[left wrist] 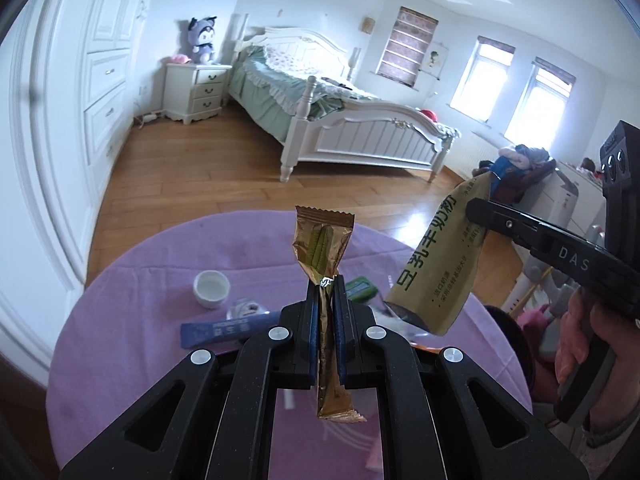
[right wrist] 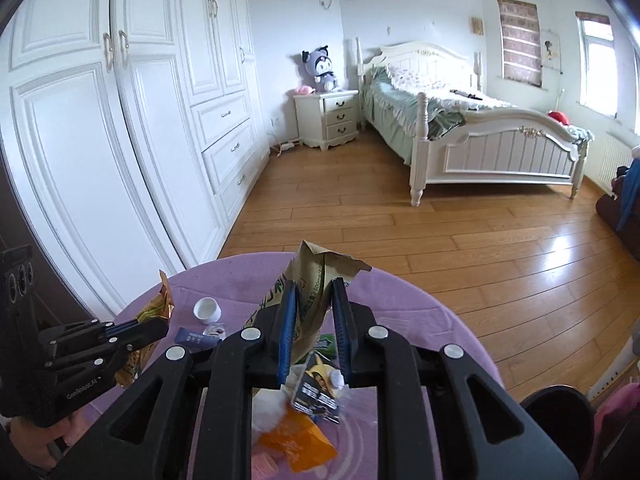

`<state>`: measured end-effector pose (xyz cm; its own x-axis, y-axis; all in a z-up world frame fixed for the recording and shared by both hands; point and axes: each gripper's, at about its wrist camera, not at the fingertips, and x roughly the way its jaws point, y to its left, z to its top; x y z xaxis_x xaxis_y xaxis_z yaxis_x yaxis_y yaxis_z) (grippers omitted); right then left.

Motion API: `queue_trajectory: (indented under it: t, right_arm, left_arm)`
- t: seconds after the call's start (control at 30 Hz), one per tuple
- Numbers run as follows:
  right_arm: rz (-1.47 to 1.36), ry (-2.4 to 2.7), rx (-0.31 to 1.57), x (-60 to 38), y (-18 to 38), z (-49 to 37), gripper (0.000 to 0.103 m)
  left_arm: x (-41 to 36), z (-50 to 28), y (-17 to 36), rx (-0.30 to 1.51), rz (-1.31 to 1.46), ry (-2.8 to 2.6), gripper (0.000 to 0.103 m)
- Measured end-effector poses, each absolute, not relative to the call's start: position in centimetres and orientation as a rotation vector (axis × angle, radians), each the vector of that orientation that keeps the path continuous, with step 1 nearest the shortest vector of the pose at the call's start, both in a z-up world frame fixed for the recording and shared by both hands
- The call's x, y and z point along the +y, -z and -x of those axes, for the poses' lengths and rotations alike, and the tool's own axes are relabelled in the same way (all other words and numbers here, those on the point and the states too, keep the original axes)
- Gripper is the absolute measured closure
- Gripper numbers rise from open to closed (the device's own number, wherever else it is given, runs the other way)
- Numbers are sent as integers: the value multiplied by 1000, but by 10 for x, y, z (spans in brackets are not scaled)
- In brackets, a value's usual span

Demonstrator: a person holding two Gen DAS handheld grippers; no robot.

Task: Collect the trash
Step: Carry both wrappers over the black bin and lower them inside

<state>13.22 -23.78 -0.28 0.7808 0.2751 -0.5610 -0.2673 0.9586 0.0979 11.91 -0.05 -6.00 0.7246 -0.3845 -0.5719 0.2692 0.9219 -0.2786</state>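
Showing matte black on left gripper [left wrist: 326,280] and right gripper [right wrist: 314,292], wearing blue pads [right wrist: 287,332], gleaming with round silver screws [right wrist: 251,334], bearing white "GenRobot.AI" lettering [right wrist: 82,390] at eight o'clock in right wrist view.

The right gripper [right wrist: 314,300] pinches a tan pouch [right wrist: 320,276] above the purple round table [right wrist: 420,312] littered with wrappers.

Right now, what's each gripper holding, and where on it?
Left gripper is shut on the gold snack wrapper, pinched around its middle. Right gripper is shut on the tan powder packet near its torn top end.
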Motion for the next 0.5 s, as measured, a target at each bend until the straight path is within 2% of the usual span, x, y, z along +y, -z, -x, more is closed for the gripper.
queue_trajectory:
  t: [0.23, 0.5]
  right_arm:
    - [-1, -159, 553, -293, 8, -97, 85]
    - [-55, -31, 553, -361, 30, -77, 85]
  left_arm:
    - [-75, -103, 46, 647, 125, 448, 95]
    - [-169, -99, 59, 685, 83, 575, 95]
